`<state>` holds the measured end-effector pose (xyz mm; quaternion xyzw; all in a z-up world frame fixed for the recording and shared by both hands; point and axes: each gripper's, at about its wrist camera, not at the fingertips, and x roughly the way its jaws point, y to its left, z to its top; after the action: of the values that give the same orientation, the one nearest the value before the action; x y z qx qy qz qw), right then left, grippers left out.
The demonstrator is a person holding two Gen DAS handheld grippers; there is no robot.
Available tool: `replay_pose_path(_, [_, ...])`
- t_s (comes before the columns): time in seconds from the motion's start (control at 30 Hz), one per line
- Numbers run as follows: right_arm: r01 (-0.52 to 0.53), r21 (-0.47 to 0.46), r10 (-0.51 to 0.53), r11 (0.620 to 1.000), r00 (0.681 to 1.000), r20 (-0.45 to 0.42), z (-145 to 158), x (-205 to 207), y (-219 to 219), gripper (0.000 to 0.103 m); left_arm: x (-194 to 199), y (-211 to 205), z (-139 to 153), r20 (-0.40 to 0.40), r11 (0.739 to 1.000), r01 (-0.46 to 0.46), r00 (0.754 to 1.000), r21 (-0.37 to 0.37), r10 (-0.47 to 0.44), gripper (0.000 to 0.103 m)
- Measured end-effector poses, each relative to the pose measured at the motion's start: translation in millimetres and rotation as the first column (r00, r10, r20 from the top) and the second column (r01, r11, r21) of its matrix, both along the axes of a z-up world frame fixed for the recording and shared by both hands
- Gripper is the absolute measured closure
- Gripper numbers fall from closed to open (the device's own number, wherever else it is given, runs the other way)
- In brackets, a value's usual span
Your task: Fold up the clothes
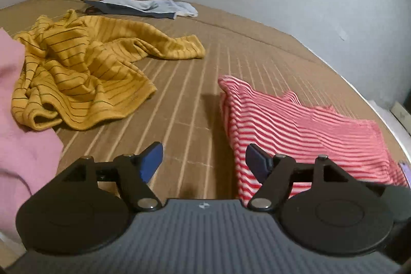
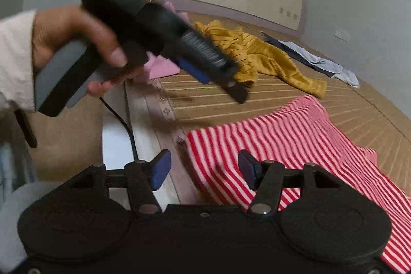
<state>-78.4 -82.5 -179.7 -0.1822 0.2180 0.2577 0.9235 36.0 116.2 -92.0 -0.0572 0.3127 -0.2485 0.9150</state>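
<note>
Both the left claw (image 1: 204,162) and the right claw (image 2: 204,172) stand open, gripping nothing. The red-striped garment (image 1: 303,130) lies folded on the bed (image 1: 185,104), beside a crumpled mustard one (image 1: 84,68).

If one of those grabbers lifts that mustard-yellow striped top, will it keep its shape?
Probably not. The mustard striped top lies crumpled in soft folds, so it would likely droop and hang. It looks like a thin knit, so probably light; pushed, it would likely bunch rather than slide.
</note>
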Motion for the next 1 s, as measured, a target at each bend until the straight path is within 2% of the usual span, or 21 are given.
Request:
replay_pose_path(0.23, [0.065,-0.039,-0.064,0.997,0.998,0.028,-14.1,13.4,16.2,0.041,6.1,4.0,6.3,-0.009,0.999,-0.009,1.0,-0.042,0.009,0.022])
replay_pose_path(0.4, [0.088,-0.066,-0.085,0.994,0.995,0.042,-23.9,12.4,13.0,0.043,3.2,3.6,4.3,-0.017,0.999,0.004,1.0,-0.035,-0.004,0.022])
replay_pose_path(0.5, [0.096,-0.075,-0.09,0.993,0.993,0.073,-27.7,12.0,14.4,0.056,2.0,6.9,4.2,-0.015,0.999,0.007,1.0,-0.049,-0.008,0.022])
replay_pose_path(0.57, [0.1,-0.086,-0.092,0.991,0.991,0.099,-28.6,11.9,14.8,0.084,2.4,9.9,3.9,-0.022,0.997,0.006,1.0,-0.081,-0.008,0.022])
replay_pose_path(0.63, [0.106,-0.094,-0.093,0.99,0.987,0.132,-26.9,9.0,12.3,0.093,3.0,12.0,3.2,-0.037,0.992,0.013,0.999,-0.126,-0.018,0.022])
replay_pose_path(0.73, [0.121,-0.01,-0.118,0.993,0.98,0.161,-12.9,3.4,0.2,0.094,4.1,13.5,0.6,-0.061,0.976,0.036,0.997,-0.215,-0.05,0.019])
replay_pose_path(0.83, [0.143,0.072,-0.153,0.987,0.972,0.179,3.5,1.7,-16.1,0.095,5.2,12.8,-4.1,-0.085,0.947,0.063,0.992,-0.316,-0.095,0.015])
replay_pose_path(0.93, [0.169,0.143,-0.193,0.975,0.966,0.174,14.0,0.3,-36.6,0.095,7.2,4.9,-11.9,-0.117,0.917,0.085,0.983,-0.391,-0.141,0.01])
replay_pose_path(1.0, [0.176,0.197,-0.208,0.964,0.966,0.153,17.0,-0.2,-49.6,0.095,10.6,-4.7,-16.7,-0.144,0.905,0.081,0.977,-0.417,-0.154,0.008])
